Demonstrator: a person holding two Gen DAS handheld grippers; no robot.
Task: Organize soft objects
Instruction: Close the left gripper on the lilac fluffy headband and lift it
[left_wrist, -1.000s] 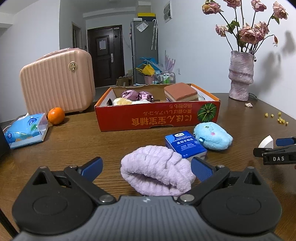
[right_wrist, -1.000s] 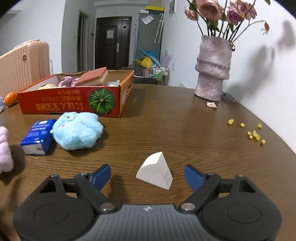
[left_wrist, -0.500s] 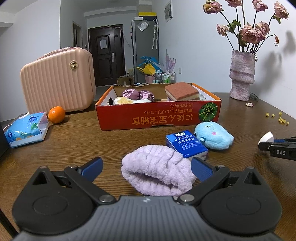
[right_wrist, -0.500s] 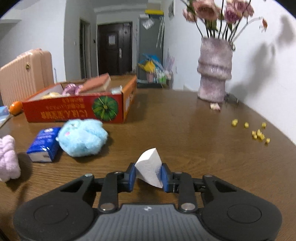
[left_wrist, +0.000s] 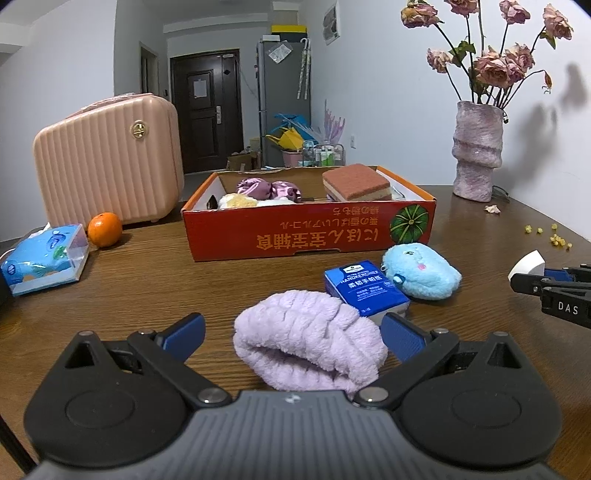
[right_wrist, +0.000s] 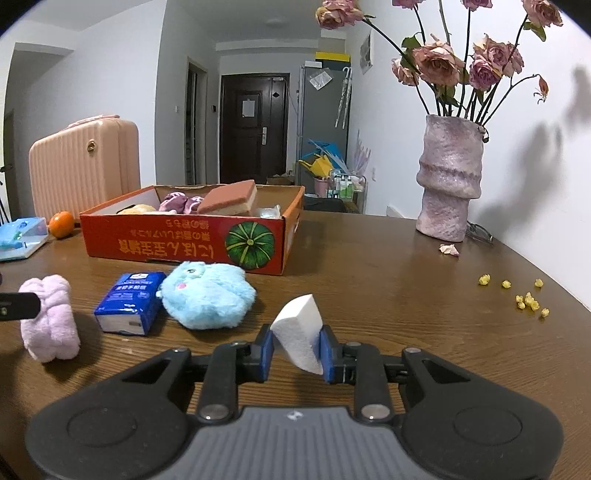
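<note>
Wooden table (right_wrist: 369, 280), vase (right_wrist: 448, 181), orange (left_wrist: 105, 229), suitcase (left_wrist: 107, 162)

Right of the red box (right_wrist: 184, 240) the surface (right_wrist: 369, 273) lies bare as far as the vase (right_wrist: 448, 184); before the box's front wall the blue plush (right_wrist: 208, 299), handkerchief pack (right_wrist: 129, 302) and lilac towel (right_wrist: 50, 317) crowd the way; the pink case (left_wrist: 110, 162) blocks its left.

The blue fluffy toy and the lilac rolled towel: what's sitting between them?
A blue tissue pack lies between the fluffy toy and the towel, clearest in the right wrist view.
</note>
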